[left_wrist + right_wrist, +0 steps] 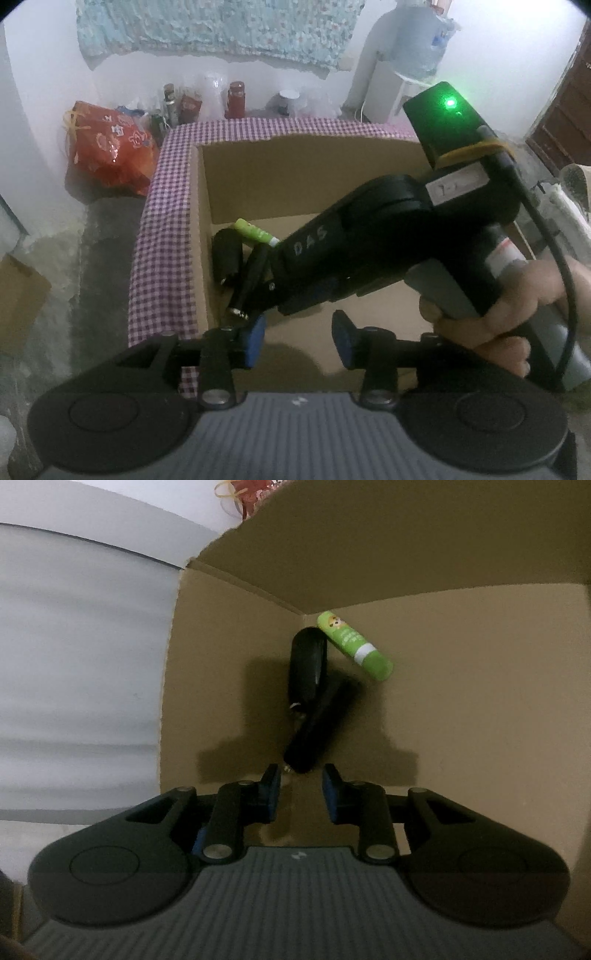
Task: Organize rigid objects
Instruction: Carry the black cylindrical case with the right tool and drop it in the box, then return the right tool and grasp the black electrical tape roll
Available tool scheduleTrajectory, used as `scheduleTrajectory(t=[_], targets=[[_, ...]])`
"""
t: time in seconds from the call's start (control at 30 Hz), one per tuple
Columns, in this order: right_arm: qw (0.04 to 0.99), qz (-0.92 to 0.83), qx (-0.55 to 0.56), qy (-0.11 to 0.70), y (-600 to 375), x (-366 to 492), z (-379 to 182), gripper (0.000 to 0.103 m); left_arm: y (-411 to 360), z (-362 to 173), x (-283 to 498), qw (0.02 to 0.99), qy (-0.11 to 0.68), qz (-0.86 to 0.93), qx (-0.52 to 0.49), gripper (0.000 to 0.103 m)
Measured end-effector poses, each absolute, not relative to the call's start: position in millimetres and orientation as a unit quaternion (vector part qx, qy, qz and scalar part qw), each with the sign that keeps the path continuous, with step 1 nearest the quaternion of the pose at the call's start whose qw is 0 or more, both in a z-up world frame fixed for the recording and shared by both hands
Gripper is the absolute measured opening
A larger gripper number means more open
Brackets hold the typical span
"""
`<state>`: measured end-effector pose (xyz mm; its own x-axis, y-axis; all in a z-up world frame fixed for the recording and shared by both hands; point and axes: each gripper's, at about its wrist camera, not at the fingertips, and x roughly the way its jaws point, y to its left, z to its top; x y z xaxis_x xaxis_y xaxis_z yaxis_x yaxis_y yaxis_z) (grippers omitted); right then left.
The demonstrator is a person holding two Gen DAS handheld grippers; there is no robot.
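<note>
An open cardboard box (236, 173) stands on a checked cloth. In its left corner lie a green tube (352, 646), a fat black cylinder (308, 664) and a slim black cylinder (316, 727). They also show in the left wrist view: the green tube (255, 230), the fat cylinder (227, 258), the slim cylinder (251, 280). My right gripper (301, 786) reaches into the box, open and empty, its blue pads just short of the slim cylinder's end. My left gripper (299, 339) is open and empty above the box's near edge.
A red bag (109, 147) lies left of the table (173, 206). Bottles and jars (236, 98) stand behind it. A water dispenser (402, 59) is at the back right. A small cardboard box (18, 299) is on the floor at left.
</note>
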<state>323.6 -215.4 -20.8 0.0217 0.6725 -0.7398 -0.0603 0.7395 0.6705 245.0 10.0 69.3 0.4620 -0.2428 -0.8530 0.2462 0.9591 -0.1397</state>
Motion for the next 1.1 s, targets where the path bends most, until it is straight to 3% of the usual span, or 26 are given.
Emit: scheduleTrajectory(t=[0.13, 0.3, 0.4, 0.5, 0.57, 0.63, 0.77, 0.8, 1.1], targets=[[0.69, 0.273, 0.243, 0.625, -226, 314, -4, 0.041, 14, 81, 232, 0.866, 0.478, -0.147, -0.005, 0.05], [0.711, 0.292, 0.249, 0.589, -248, 289, 29, 0.047, 24, 104, 209, 0.882, 0.443, -0.159, -0.031, 0.058], [0.725, 0.309, 0.255, 0.56, -271, 267, 57, 0.05, 30, 123, 187, 0.894, 0.413, -0.169, -0.041, 0.067], [0.745, 0.32, 0.245, 0.531, -291, 236, 89, 0.055, 36, 141, 162, 0.905, 0.38, -0.184, -0.05, 0.087], [0.763, 0.326, 0.229, 0.509, -301, 217, 109, 0.062, 40, 150, 141, 0.915, 0.352, -0.188, -0.059, 0.097], [0.788, 0.324, 0.201, 0.483, -310, 192, 131, 0.078, 40, 154, 122, 0.922, 0.332, -0.193, -0.056, 0.101], [0.844, 0.3, 0.116, 0.429, -323, 141, 171, 0.093, 33, 147, 86, 0.929, 0.312, -0.197, -0.022, 0.103], [0.856, 0.29, 0.098, 0.418, -326, 130, 178, 0.102, 29, 143, 78, 0.929, 0.314, -0.198, -0.01, 0.103], [0.901, 0.182, -0.03, 0.393, -336, 65, 167, 0.102, 14, 79, 42, 0.907, 0.356, -0.222, -0.037, 0.103]])
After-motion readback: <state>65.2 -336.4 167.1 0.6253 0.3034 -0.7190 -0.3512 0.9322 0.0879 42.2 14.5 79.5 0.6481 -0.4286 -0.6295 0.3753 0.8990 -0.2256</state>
